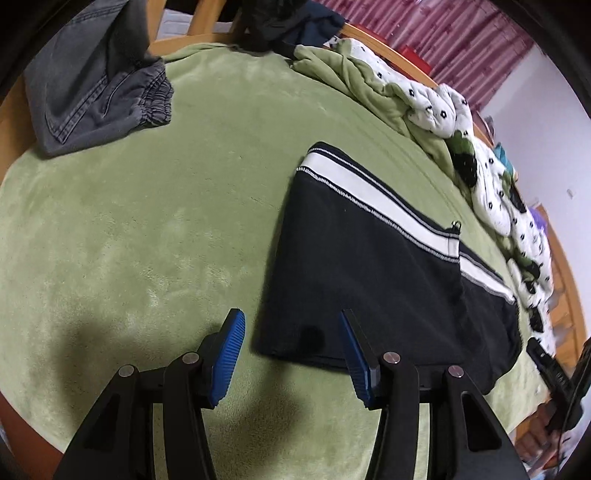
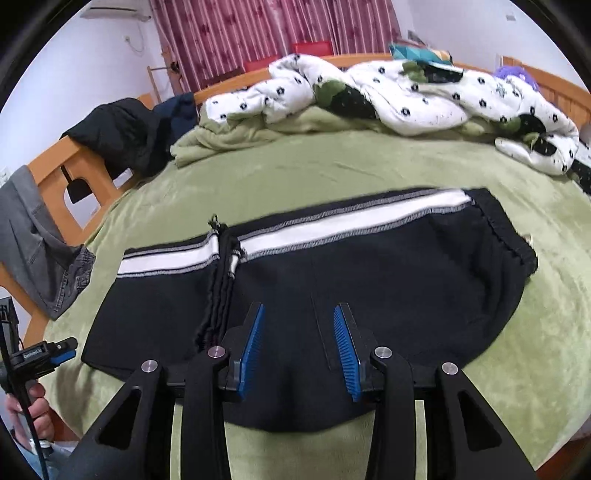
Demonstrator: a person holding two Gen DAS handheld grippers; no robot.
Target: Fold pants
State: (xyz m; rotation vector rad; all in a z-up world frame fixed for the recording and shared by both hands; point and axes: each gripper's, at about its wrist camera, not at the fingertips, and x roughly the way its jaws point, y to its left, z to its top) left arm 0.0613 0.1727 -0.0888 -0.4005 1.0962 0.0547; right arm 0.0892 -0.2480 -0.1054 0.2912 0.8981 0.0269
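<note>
Where folded, pants (image 2: 295,280) underlayers hidden

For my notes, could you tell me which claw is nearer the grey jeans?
Left. The left claw sits at the black pants' end toward the grey jeans; the right claw is farther along them.

A home bedroom. A wooden-framed bed (image 2: 48,166) carries a green plush blanket (image 2: 295,166), with a rumpled white flower-print quilt (image 2: 424,92) heaped at twelve o'clock. Red striped curtains (image 2: 258,29) hang behind, a wall air conditioner (image 2: 114,11) sits at eleven o'clock, and gray jeans (image 1: 92,81) are draped over the frame.
</note>
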